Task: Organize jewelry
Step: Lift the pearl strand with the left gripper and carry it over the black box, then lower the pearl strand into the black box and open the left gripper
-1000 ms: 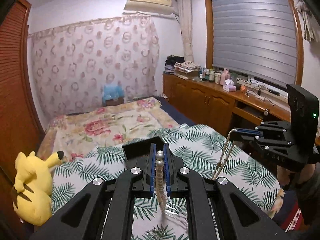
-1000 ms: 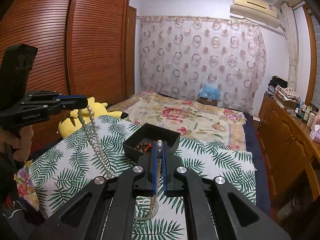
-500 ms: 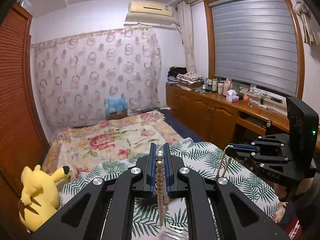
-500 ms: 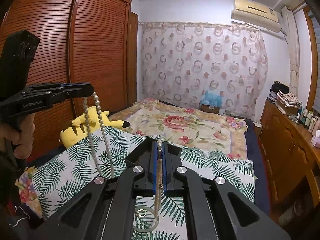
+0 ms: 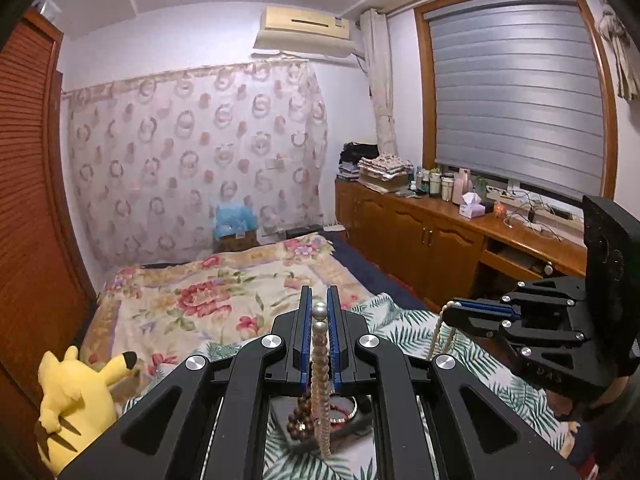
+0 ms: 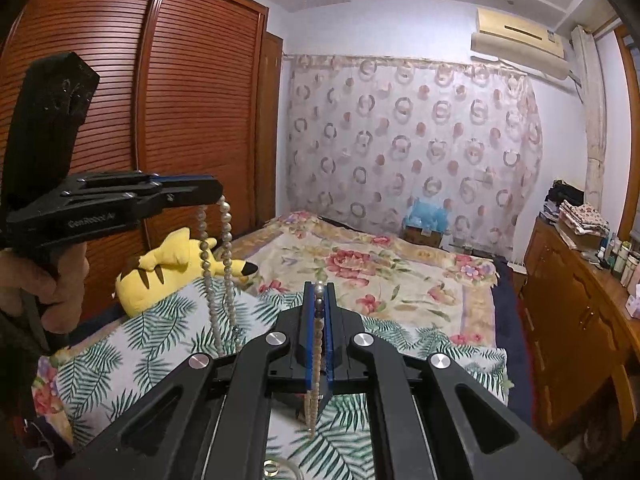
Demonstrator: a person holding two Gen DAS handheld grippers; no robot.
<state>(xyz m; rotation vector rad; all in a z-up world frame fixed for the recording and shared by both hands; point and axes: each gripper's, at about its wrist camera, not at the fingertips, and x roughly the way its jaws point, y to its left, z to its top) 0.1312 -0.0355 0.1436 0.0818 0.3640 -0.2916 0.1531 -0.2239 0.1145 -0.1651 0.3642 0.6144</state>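
Scene: While both grippers hung over a palm-print cloth (image 6: 132, 360) on the bed (image 5: 224, 292), a pearl necklace (image 5: 320, 352) stretched between them.
Left gripper (image 5: 319, 312): its fingers were closed almost fully on one part of the necklace, two pearls standing above the blue pads and the strand dropping below.
Right gripper (image 6: 319, 300): its fingers were pinched tight on another part of the necklace, a pearl at the tips and the strand hanging beneath.
Necklace: off the cloth, held in the air by both grippers; loops dangled from each.
Tray (image 5: 360, 420): dark, seen under the left gripper, with brown beads (image 5: 300, 420) and a red bangle (image 5: 348, 414) in it.
Ring (image 6: 271, 468): lay on the cloth below the right gripper.
Hand (image 6: 44, 276): gripped the left gripper's handle, in the right wrist view.
Toy (image 5: 72, 400): yellow plush, beside the cloth by the wardrobe (image 6: 140, 100).
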